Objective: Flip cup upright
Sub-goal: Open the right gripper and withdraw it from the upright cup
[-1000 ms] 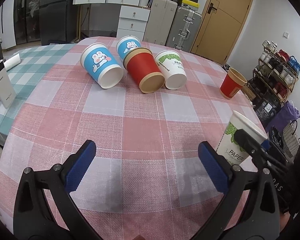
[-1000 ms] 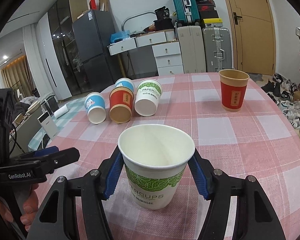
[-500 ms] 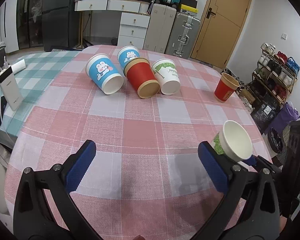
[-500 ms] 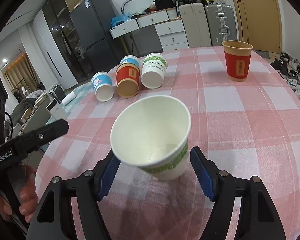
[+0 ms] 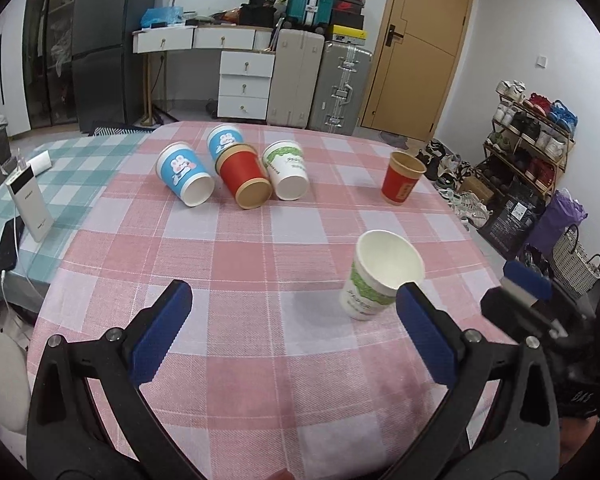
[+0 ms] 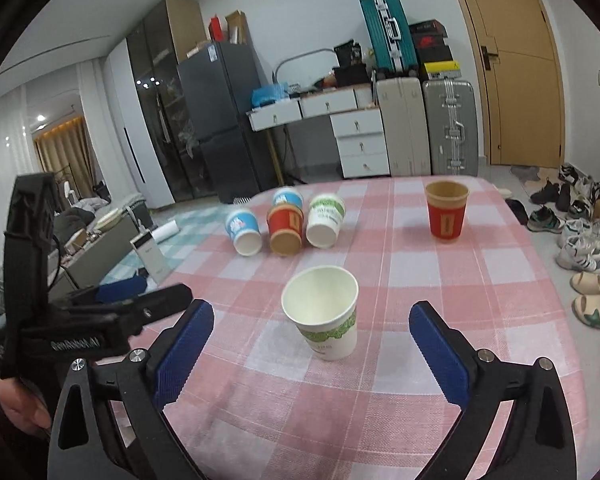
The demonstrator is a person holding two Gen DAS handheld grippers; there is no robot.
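Note:
A white paper cup with a green leaf print (image 6: 325, 312) (image 5: 380, 277) stands upright on the pink checked tablecloth (image 6: 420, 272). My right gripper (image 6: 310, 350) is open just behind it, blue pads apart and touching nothing. My left gripper (image 5: 292, 334) is open too, over bare cloth to the cup's left. Further back, several cups lie on their sides in a cluster: a blue one (image 5: 185, 178), a second blue one (image 5: 224, 139), a red one (image 5: 244, 180) and a white-green one (image 5: 287, 169). A red cup (image 5: 401, 178) stands upright at the right.
The round table's right edge (image 6: 540, 280) drops off to a floor with shoes and a shoe rack (image 5: 532, 136). A white power bank (image 5: 30, 202) and a phone stand on the teal-checked surface at left. Drawers and suitcases line the back wall.
The right gripper let go of the white-green cup, set it upright on the cloth and drew back with jaws wide. The left gripper stayed open and pulled back a little.

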